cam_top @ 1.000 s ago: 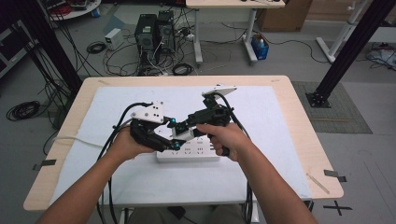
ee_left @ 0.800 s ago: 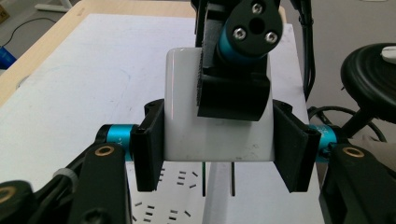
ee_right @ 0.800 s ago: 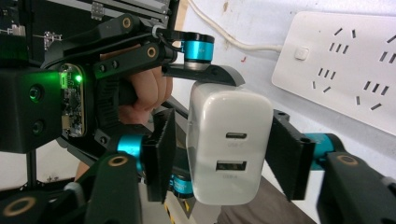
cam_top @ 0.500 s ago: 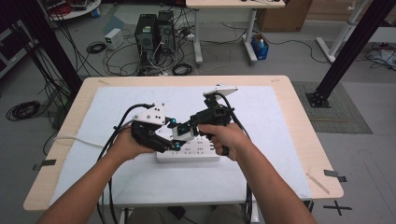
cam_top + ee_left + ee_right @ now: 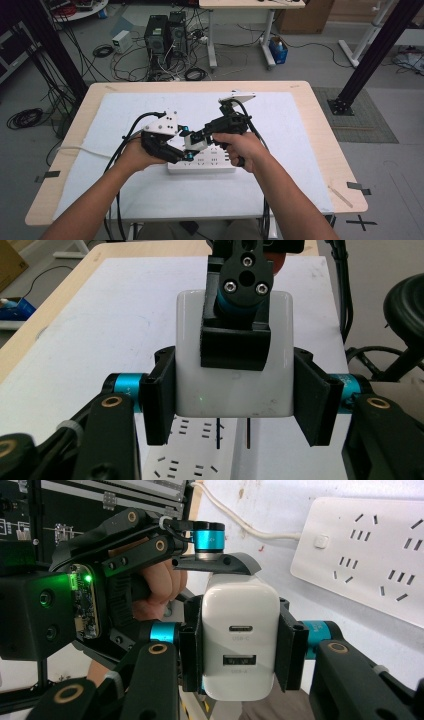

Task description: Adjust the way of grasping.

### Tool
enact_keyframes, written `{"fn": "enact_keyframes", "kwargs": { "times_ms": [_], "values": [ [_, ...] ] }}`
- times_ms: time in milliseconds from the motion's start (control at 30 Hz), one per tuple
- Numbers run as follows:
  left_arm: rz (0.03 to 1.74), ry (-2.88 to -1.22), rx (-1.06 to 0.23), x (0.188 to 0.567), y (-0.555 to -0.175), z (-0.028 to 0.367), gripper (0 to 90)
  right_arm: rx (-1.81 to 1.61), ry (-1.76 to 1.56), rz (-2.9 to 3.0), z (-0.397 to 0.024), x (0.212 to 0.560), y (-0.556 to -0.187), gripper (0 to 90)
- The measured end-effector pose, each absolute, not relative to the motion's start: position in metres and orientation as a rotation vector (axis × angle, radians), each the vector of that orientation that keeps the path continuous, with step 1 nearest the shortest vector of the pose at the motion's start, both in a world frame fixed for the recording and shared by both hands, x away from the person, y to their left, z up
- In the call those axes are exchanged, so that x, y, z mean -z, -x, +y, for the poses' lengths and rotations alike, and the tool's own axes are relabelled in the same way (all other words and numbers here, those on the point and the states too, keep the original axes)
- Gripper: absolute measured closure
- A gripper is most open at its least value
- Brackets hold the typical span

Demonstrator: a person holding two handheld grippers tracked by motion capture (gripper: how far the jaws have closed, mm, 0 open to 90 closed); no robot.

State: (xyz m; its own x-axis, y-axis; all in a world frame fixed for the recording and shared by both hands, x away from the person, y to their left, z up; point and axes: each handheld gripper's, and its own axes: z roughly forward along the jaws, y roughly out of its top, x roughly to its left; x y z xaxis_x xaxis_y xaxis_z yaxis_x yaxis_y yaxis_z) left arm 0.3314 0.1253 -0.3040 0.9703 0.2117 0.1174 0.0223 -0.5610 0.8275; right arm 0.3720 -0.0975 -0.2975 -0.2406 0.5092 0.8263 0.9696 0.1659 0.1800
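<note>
Both hand-held grippers' jaws around white charger (image 5: pixel 240 640), above power strip (image 5: pixel 210 164).

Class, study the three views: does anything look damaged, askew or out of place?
Nothing stands out. The white charger is held squarely by both the left gripper and right gripper, prongs above the power strip.

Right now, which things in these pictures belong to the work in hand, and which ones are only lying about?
In the work:
- white charger, clamped by both tools
- left tool, shut on it
- right tool, jaws just closed on it
- white power strip under them

Lying about:
- computer towers on the floor
- blue box on the floor
- coiled cable on the floor
</note>
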Motion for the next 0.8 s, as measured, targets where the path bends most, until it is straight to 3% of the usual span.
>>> {"fn": "enact_keyframes", "kwargs": {
  "times_ms": [167, 233, 500, 800],
  "values": [
    [0.174, -2.151, -0.234, 0.304, -0.332, 0.126, 42.1, 0.973, 1.398, -1.839, -0.097, 0.298, -0.373, 62.2],
    [0.208, -2.145, -0.220, 0.303, -0.335, 0.127, 34.5, 0.970, 1.396, -1.844, -0.097, 0.298, -0.372, 62.2],
    [0.316, -2.209, -0.135, 0.306, -0.345, 0.135, 25.0, 0.986, 1.431, -1.860, -0.103, 0.296, -0.373, 62.2],
    [0.479, -2.256, -0.113, 0.300, -0.351, 0.155, 24.6, 1.008, 1.463, -1.890, -0.114, 0.291, -0.373, 62.2]
  ]
}}
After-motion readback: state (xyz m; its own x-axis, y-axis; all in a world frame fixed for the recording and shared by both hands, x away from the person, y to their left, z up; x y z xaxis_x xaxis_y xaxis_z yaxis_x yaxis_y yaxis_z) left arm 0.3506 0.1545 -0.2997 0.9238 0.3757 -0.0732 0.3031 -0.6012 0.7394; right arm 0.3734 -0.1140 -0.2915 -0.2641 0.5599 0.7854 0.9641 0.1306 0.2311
